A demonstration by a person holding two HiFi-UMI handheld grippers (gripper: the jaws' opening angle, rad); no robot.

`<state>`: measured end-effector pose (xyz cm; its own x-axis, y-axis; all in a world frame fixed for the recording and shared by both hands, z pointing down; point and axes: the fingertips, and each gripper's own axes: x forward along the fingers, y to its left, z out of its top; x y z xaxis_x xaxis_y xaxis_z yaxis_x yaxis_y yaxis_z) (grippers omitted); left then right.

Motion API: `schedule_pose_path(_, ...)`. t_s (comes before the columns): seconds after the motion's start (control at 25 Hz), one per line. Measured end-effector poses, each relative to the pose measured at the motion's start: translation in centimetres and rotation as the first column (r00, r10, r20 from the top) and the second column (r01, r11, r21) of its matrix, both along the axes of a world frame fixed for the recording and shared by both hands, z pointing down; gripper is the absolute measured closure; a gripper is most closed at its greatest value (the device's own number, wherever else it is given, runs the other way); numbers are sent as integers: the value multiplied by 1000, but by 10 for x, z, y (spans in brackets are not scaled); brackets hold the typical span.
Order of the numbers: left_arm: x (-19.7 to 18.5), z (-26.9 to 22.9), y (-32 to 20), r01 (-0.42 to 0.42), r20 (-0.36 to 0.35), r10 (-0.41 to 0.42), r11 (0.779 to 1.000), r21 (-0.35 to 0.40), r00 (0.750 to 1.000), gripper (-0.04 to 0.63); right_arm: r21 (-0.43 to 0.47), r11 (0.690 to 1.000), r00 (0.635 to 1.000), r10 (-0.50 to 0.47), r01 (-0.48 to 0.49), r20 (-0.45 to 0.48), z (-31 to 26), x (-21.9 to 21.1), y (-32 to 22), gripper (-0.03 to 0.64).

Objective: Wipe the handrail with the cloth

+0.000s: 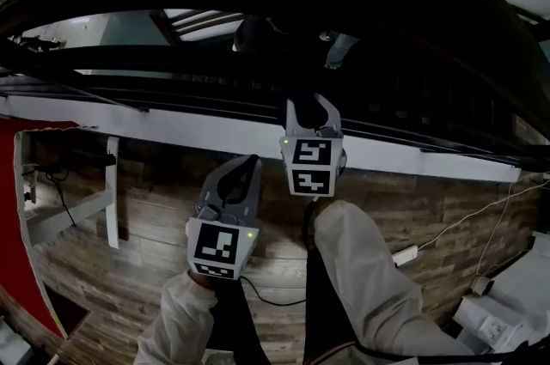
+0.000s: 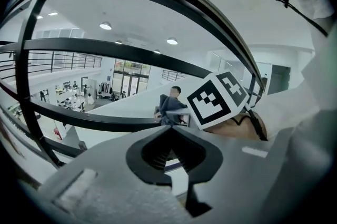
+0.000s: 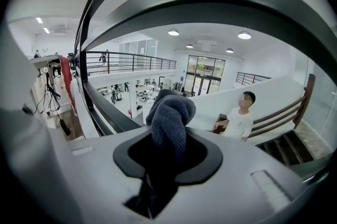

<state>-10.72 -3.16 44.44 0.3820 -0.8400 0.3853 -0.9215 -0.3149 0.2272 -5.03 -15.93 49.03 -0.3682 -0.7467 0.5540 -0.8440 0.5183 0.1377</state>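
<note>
At the edge of an upper gallery, we hold the cloth (image 3: 171,120) in the right hand-held gripper (image 3: 167,162); its 2 jaws are clamped on the fabric, and the wad pokes up beneath the handrail (image 3: 210,1), apart from it as far as we can see; the left hand-held gripper (image 2: 169,132) is clenched on nothing; we judge that no stroke is in contact and all the visible rail is left to wipe; the rail is a dark, smooth, curving bar; a wood-plank floor (image 1: 155,217) lies underfoot, and a bright white hall with ceiling lights opens beyond.
</note>
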Motion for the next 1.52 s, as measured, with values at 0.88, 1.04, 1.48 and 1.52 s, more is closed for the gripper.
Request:
schedule_pose_path(0.88, 154, 2, -36, -175, -16, 175, 985, -1, 985, 592, 14, 995, 995, 97, -97, -5, -3, 147, -10, 526)
schedule_pose_path(1.04, 179, 3, -39, -196, -16, 196, 981, 2, 981, 592, 20, 993, 993, 117, -117, -5, -4, 173, -13, 526)
schedule_pose_path(1.48, 248, 10, -46, -250, -14, 251, 968, 11, 968, 592, 35, 985, 985, 170, -170, -3, 0, 250, -20, 526)
schedule_pose_path(1.52, 255, 10, -46, -256, -13, 256, 967, 13, 967, 592, 37, 984, 984, 176, -176, -2, 0, 256, -20, 526)
